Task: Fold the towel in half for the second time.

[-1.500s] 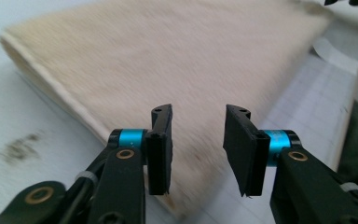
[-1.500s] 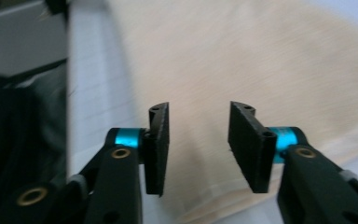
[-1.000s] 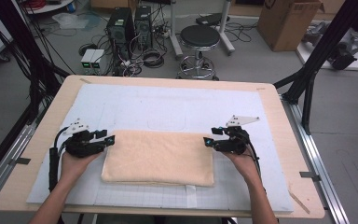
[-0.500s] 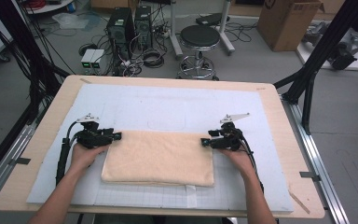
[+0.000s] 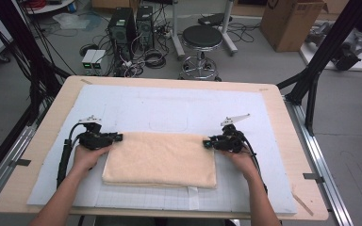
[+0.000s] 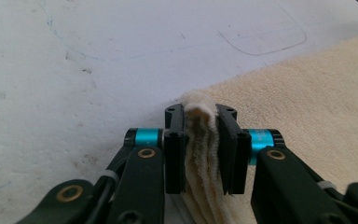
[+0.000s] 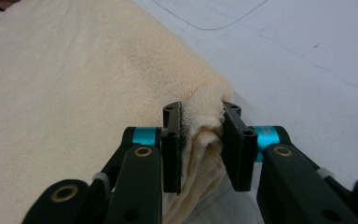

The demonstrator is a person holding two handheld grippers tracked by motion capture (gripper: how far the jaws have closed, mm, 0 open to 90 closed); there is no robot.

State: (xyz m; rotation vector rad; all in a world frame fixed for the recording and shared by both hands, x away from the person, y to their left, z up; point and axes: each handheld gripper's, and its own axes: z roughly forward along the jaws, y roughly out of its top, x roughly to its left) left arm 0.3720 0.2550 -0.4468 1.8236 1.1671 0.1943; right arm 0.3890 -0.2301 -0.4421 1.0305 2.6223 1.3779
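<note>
A folded cream towel (image 5: 160, 159) lies flat on the white mat (image 5: 179, 106), near the table's front edge. My left gripper (image 5: 115, 138) sits at the towel's far left corner, and its jaws have just been closing; in the left gripper view the pads (image 6: 175, 149) pinch the bunched layers of the towel (image 6: 200, 140). My right gripper (image 5: 209, 142) is at the far right corner, its jaws also just closed in. There the pads (image 7: 172, 149) squeeze the gathered towel (image 7: 203, 130) corner. Both grippers rest low on the mat.
The wooden table (image 5: 42, 141) frames the mat on all sides. Behind the table stand a black stool (image 5: 201, 37), computer towers (image 5: 131, 23) with cables, and a cardboard box (image 5: 290, 21). Black frame posts (image 5: 320, 61) rise at the table's right and left.
Both grippers came down and inward onto the towel's far corners, then their jaws closed on the cloth. The towel itself stays flat in place.
</note>
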